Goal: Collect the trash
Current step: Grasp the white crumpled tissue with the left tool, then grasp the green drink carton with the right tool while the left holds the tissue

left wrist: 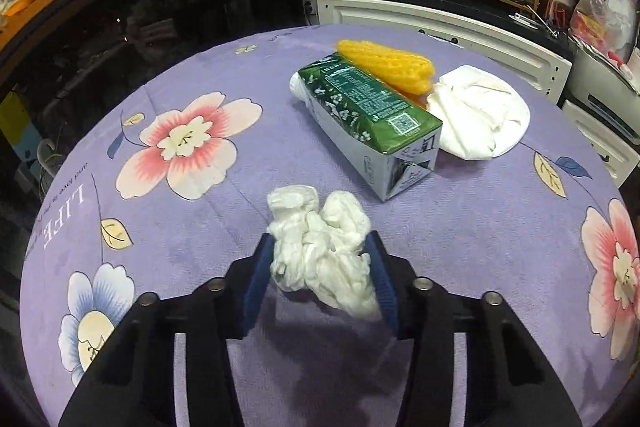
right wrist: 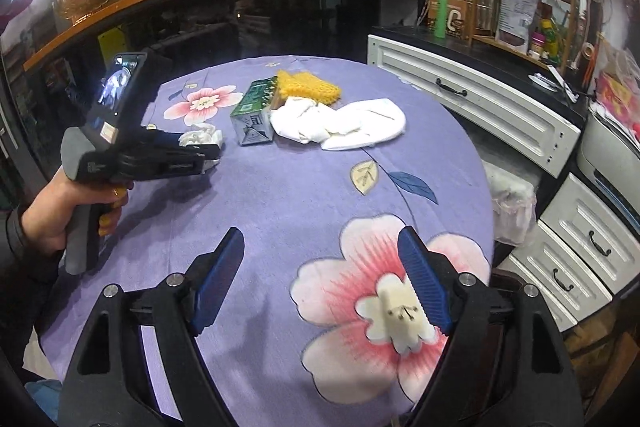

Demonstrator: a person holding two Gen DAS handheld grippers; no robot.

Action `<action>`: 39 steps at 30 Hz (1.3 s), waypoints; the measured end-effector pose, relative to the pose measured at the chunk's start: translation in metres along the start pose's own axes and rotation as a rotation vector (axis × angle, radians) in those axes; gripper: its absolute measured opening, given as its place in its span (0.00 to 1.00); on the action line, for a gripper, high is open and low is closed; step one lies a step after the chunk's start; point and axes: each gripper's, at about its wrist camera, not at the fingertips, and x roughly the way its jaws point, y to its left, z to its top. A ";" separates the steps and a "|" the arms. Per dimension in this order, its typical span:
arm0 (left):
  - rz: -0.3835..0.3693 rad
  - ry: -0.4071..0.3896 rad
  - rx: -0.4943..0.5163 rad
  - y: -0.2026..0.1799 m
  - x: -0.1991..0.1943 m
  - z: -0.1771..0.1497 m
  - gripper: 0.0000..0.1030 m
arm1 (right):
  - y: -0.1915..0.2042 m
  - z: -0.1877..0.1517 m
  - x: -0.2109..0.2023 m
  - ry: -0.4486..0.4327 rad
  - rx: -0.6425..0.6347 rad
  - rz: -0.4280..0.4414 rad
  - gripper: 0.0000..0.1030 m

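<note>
the tabletop [left wrist: 192,227] wears a purple floral cloth. on its far side a white cloth [left wrist: 480,111] touches a green carton [left wrist: 372,111] and a yellow sponge [left wrist: 386,65]. the left gripper [left wrist: 320,267] is clamped on a crumpled white tissue [left wrist: 320,247]; the right gripper [right wrist: 320,283] hangs with jaws apart.

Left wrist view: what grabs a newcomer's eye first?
The white wad pinched in the left tongs, just above the purple floral tablecloth. Behind it, a green carton lies beside yellow mesh and a white cloth. The right tongs gape open, empty.
</note>
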 end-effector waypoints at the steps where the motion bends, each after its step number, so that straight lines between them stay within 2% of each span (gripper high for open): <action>1: -0.009 -0.006 -0.004 0.001 -0.002 -0.001 0.38 | 0.002 0.004 0.003 0.002 -0.002 0.011 0.77; 4: -0.021 -0.020 -0.010 0.006 -0.008 -0.001 0.31 | 0.011 0.016 0.016 0.018 -0.007 0.049 0.77; 12: -0.034 -0.068 -0.030 0.026 -0.037 -0.012 0.30 | 0.040 0.071 0.056 0.058 -0.022 0.167 0.76; 17: -0.046 -0.104 -0.048 0.038 -0.059 -0.019 0.30 | 0.064 0.107 0.093 0.110 -0.055 0.189 0.76; 22: -0.052 -0.128 -0.051 0.044 -0.073 -0.027 0.30 | 0.086 0.132 0.132 0.153 -0.100 0.134 0.74; 27: -0.054 -0.133 -0.053 0.050 -0.075 -0.035 0.30 | 0.105 0.147 0.171 0.188 -0.166 0.027 0.70; 31: -0.060 -0.133 -0.061 0.054 -0.075 -0.042 0.30 | 0.105 0.154 0.197 0.215 -0.173 -0.043 0.66; 35: -0.077 -0.133 -0.058 0.055 -0.075 -0.047 0.30 | 0.102 0.156 0.219 0.266 -0.159 -0.076 0.59; 39: -0.085 -0.135 -0.056 0.056 -0.075 -0.049 0.30 | 0.102 0.158 0.235 0.295 -0.141 -0.086 0.59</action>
